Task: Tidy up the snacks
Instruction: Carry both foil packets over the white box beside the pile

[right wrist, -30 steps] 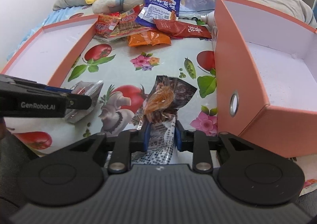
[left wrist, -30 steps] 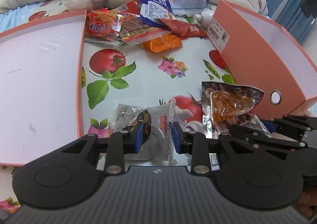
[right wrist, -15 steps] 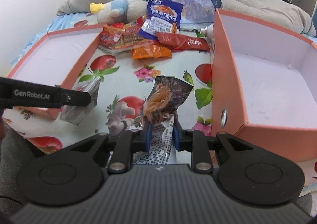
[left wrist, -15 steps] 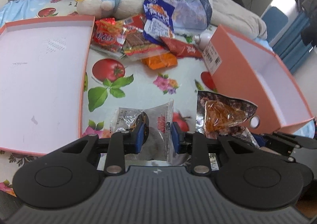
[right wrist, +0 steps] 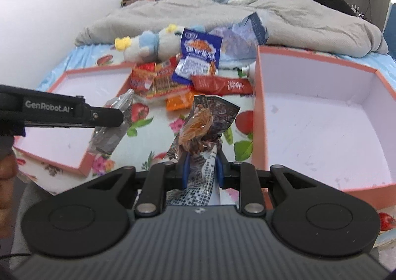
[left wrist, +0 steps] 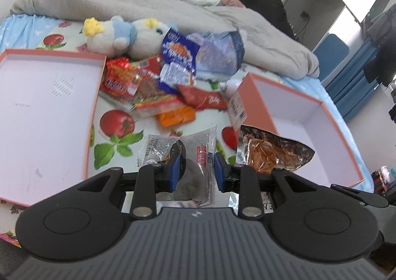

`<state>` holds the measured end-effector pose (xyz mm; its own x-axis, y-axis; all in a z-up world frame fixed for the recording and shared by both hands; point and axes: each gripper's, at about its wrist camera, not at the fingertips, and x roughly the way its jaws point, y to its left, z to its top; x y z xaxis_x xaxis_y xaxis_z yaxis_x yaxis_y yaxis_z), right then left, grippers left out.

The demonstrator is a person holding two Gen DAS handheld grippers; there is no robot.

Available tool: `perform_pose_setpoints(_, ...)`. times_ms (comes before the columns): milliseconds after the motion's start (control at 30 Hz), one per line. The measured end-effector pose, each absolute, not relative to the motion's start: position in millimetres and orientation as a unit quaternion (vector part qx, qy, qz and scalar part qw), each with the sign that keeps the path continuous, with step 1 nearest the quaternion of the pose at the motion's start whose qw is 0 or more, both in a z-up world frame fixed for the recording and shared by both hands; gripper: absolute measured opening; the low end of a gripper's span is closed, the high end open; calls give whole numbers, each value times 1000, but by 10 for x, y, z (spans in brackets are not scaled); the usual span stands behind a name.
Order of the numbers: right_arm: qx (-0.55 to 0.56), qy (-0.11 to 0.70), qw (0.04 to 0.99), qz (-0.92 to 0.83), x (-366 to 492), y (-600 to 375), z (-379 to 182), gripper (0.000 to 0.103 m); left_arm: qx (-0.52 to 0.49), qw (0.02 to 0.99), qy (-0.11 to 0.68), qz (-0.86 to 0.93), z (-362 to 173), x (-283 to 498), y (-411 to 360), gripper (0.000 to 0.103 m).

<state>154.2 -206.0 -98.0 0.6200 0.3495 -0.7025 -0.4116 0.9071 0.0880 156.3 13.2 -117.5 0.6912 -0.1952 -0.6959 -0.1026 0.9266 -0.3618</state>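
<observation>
Since a second ago you have lifted both packets off the flowered cloth (left wrist: 148, 128); the pictures now look down from higher, with more of the bed in view. Your left gripper (left wrist: 195, 171) pinches the grey packet (left wrist: 198, 153) between its blue pads, holding it in the air beside the shallow lid (left wrist: 96, 96). Your right gripper (right wrist: 201, 168) pinches the dark packet (right wrist: 210, 116) by its lower end, upright, just left of the deep box (right wrist: 259, 111).

The snack pile (left wrist: 153, 86) lies on the cloth between lid and box, near the plush toy (left wrist: 123, 32), with a grey blanket (left wrist: 123, 0) behind. An orange packet (left wrist: 177, 116) sits nearest you.

The right view shows the left gripper from the side, the grey packet (right wrist: 111, 126) hanging over the lid's near corner, and the box's white floor. The left view shows the dark packet (left wrist: 269, 153) in front of the box wall, and the barcode label (left wrist: 236, 106) on the box's end
</observation>
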Motion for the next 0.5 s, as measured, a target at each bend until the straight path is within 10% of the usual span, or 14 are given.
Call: perform_pose_setpoints(500,-22,314,930,191,1820,-2497,-227,25,-180,926,324,-68,-294,1870,-346,33)
